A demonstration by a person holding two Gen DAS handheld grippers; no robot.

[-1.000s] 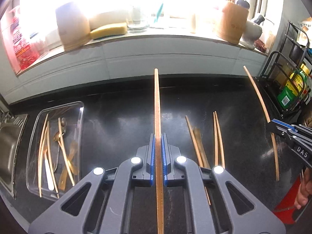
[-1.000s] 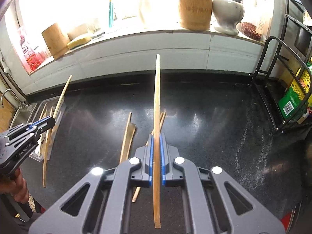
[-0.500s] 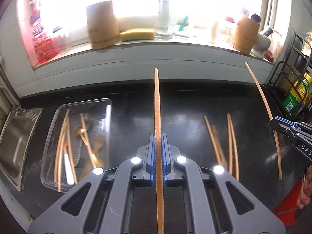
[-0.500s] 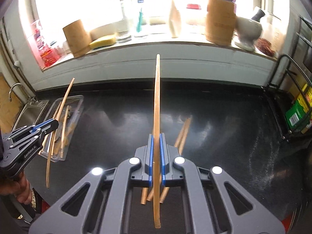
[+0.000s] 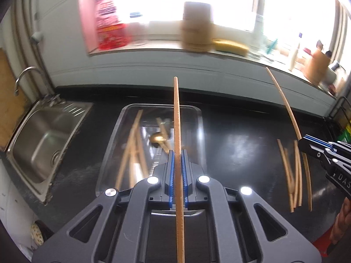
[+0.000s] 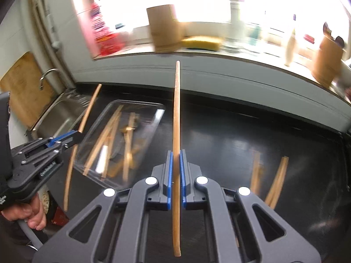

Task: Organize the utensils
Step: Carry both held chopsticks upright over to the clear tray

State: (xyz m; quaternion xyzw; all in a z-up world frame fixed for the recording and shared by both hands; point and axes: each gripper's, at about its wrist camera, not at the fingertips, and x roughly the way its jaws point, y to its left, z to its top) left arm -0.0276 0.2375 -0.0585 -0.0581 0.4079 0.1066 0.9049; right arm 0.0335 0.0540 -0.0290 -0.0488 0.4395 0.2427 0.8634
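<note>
My left gripper (image 5: pixel 177 153) is shut on a wooden chopstick (image 5: pixel 177 114) that points forward over the clear plastic tray (image 5: pixel 114 135). The tray holds several chopsticks and a golden spoon (image 5: pixel 156 138). My right gripper (image 6: pixel 174 153) is shut on a second chopstick (image 6: pixel 176 109), with the same tray (image 6: pixel 158 114) to its left. In the left wrist view the right gripper (image 5: pixel 303 142) shows at the right edge, its chopstick (image 5: pixel 283 100) slanting up. In the right wrist view the left gripper (image 6: pixel 76 137) shows at the left. Several loose chopsticks (image 5: pixel 292 175) lie on the black counter (image 5: pixel 241 135).
A steel sink (image 5: pixel 43 135) with a faucet (image 5: pixel 24 74) lies left of the tray. The window sill holds a wooden cup (image 5: pixel 196 30), a yellow sponge (image 5: pixel 230 45), a red packet (image 5: pixel 109 22) and bottles. A wooden cutting board (image 6: pixel 24 87) leans by the sink.
Both grippers have swept left along the counter with their chopsticks still held. The tray has come from the left edge to under the left gripper, and the loose chopsticks have slid right.
</note>
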